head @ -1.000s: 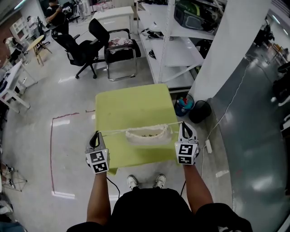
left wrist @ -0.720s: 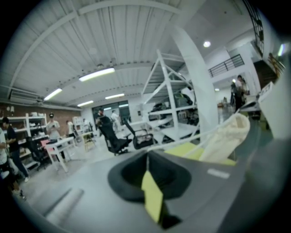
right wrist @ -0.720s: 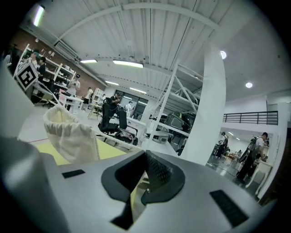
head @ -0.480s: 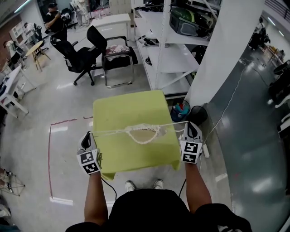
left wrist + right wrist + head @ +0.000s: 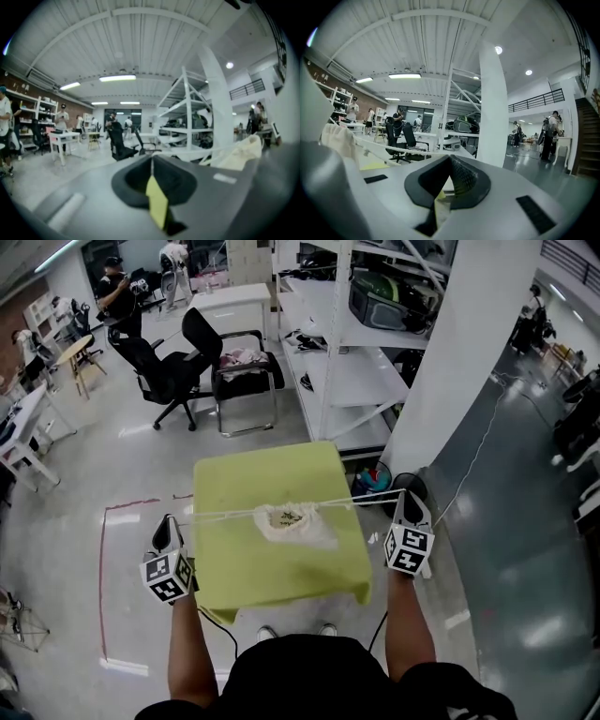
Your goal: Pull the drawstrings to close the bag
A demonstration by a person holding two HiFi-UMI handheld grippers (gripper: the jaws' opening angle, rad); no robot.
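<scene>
Bag (image 5: pixel 286 519) sits mid green table (image 5: pixel 281 573), mouth cinched small. Drawstrings (image 5: pixel 225 514) taut, level, one out each side. Left gripper (image 5: pixel 169 521) and right gripper (image 5: pixel 409 495) pinched tight on drawstrings, spread beyond table edges: opposing pull likely what shuts mouth.

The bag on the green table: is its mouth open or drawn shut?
Nearly shut: the bag mouth is puckered small with a little gap showing, drawstrings taut to both sides.
</scene>
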